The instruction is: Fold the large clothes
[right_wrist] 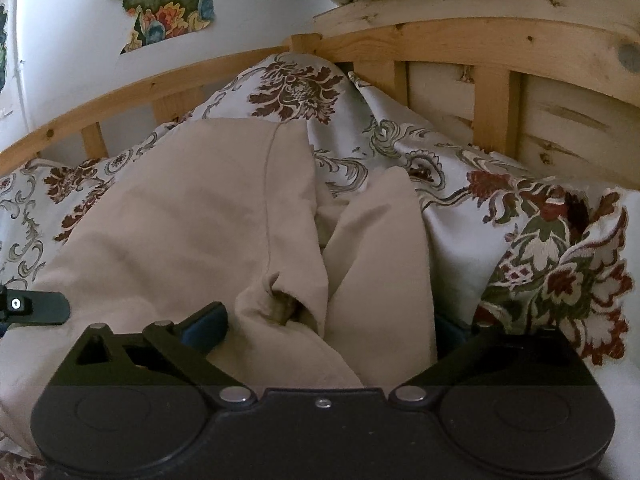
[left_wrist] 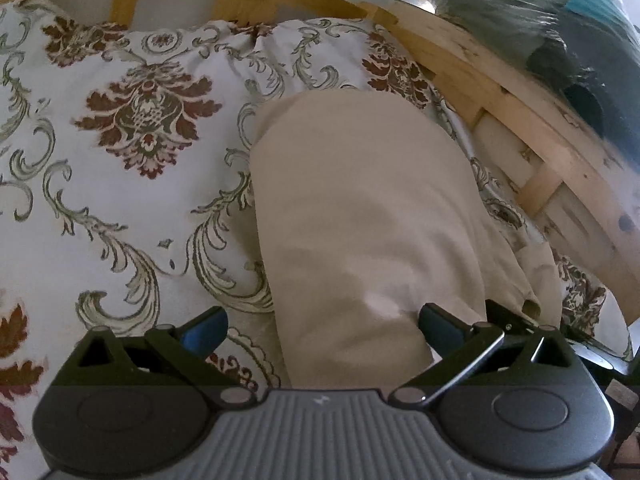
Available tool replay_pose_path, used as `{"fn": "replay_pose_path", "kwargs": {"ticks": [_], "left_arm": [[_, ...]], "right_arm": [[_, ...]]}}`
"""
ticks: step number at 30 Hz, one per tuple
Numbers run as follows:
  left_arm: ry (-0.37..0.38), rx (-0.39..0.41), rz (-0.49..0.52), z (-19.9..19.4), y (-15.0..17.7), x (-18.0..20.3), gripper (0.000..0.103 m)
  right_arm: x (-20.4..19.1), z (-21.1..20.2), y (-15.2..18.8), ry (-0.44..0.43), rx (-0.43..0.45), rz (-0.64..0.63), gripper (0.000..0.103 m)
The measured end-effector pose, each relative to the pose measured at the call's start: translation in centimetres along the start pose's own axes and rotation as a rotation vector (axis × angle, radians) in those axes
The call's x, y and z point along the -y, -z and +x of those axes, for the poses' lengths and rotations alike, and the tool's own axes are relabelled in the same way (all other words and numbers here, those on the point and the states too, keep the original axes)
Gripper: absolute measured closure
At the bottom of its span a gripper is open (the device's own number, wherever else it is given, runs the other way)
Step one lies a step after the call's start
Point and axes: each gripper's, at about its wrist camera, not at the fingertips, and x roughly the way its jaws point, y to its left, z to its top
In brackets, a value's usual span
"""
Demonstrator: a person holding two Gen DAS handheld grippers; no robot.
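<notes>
The beige trousers [left_wrist: 360, 216] lie on the patterned bedspread [left_wrist: 120, 160], doubled lengthwise, legs roughly stacked but rumpled at the near end. Left gripper [left_wrist: 324, 326] and right gripper [right_wrist: 328, 322] both gape wide, gripping nothing. Crosswise folds seem left.

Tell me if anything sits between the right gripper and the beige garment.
Nothing visible does. The right gripper is open, and the beige garment lies directly before it on the patterned bedspread, its folds bunched between the fingers.
</notes>
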Motion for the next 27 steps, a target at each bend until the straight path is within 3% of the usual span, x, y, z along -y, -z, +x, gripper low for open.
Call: {"fn": "replay_pose_path", "kwargs": {"ticks": [7, 14, 23, 27], "left_arm": [[0.001, -0.013, -0.066, 0.0, 0.4, -0.5, 0.0], [-0.005, -0.031, -0.045, 0.1, -0.1, -0.2, 0.0], [0.157, -0.162, -0.167, 2.2, -1.2, -3.1, 0.0], [0.185, -0.198, -0.166, 3.2, -1.8, -3.3, 0.0]], "right_arm": [[-0.2, 0.3, 0.3, 0.016, 0.009, -0.008, 0.001], [-0.3, 0.3, 0.3, 0.019, 0.006, -0.005, 0.001], [0.0, 0.2, 0.2, 0.011, 0.015, 0.018, 0.001], [0.1, 0.0, 0.1, 0.006, 0.029, 0.056, 0.004]]}}
